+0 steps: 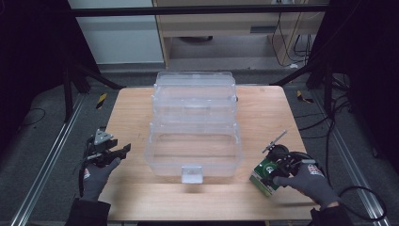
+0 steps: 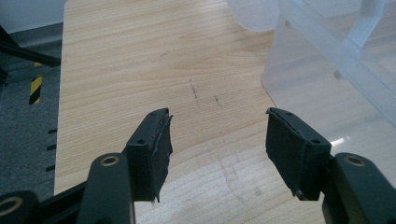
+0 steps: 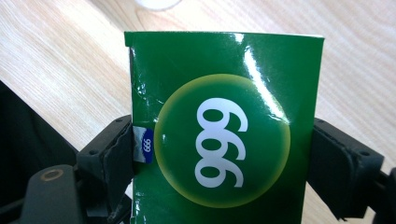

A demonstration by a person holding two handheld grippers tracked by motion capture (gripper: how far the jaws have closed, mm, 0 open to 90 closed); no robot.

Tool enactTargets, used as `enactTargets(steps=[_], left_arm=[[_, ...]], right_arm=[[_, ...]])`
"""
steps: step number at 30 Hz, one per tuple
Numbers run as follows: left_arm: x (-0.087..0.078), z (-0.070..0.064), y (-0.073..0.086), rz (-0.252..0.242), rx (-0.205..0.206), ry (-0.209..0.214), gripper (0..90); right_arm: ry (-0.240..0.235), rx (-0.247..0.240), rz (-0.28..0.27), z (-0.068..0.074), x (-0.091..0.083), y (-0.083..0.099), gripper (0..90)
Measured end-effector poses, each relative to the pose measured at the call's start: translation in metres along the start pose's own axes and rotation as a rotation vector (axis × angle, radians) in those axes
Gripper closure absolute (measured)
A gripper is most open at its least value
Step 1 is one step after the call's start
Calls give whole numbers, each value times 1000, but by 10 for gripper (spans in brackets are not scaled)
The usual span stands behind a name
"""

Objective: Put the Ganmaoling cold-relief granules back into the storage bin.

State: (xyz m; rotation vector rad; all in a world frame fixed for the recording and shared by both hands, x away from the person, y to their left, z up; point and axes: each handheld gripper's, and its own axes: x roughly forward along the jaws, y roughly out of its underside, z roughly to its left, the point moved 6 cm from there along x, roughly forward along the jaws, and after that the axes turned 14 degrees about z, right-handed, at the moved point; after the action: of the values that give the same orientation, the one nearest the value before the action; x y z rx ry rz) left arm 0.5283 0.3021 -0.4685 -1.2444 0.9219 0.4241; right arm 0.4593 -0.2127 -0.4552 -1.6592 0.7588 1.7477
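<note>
item: green carton (image 3: 224, 130) marked 999, at the near right edge of the table (image 1: 263, 113), just right of the clear storage box (image 1: 195, 127); right gripper (image 1: 277, 172) clamped across its two side walls. likely light, glossy thin card that dents under pressure, so best gripped mid-body, gently. left gripper (image 2: 217, 133) spread wide, holding nothing, over bare wood.

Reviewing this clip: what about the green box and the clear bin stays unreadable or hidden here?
- Green box, right gripper view: lower part cut off by the bottom edge; small print on the blue side label too small to read.
- Green box, high view: partly covered by the right gripper and gloved hand.
- Clear bin, high view: latch blurred.
- Clear bin, left gripper view: cut off by the right edge.
</note>
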Motion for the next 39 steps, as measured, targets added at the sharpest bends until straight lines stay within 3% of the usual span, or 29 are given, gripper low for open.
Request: enactTargets(steps=[10, 22, 31, 39], left_arm=[[1, 0, 1, 7, 2, -1, 393], [2, 0, 1, 8, 6, -1, 392], [2, 0, 1, 11, 4, 0, 391], [3, -1, 2, 15, 5, 3, 390]], right_arm=[[22, -1, -60, -4, -18, -5, 176], [68, -12, -123, -13, -57, -11, 175], [119, -49, -180, -15, -90, -20, 175], [144, -96, -187, -15, -109, -30, 175]])
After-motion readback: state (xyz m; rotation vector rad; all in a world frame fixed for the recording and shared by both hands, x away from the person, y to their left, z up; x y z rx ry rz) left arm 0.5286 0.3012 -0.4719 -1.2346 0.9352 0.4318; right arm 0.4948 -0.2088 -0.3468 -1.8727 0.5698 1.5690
